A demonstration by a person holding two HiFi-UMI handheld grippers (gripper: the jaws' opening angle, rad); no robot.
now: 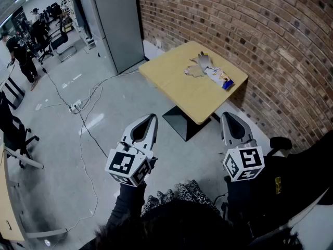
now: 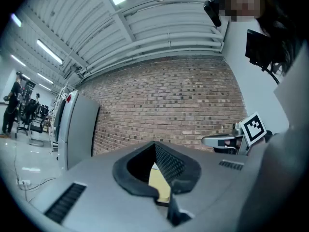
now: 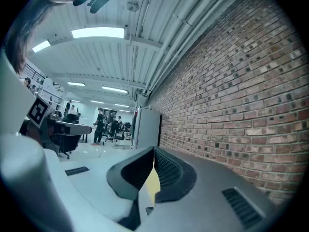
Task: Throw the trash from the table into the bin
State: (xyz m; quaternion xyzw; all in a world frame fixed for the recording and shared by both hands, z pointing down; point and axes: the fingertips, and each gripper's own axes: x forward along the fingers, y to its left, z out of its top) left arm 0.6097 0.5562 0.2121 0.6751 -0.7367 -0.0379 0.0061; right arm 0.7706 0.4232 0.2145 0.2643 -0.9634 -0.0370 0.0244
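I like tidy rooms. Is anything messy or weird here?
Yes. Crumpled paper and a colourful wrapper lie strewn on the table, near the brick wall. Cables also trail loose across the floor.

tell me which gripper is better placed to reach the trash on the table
Probably right: the right gripper is nearer the crumpled paper and wrapper toward the right edge of the table; the left gripper is further off. Both are shut and empty.

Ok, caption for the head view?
Left gripper and right gripper, both shut, held short of a table with trash by a brick wall.
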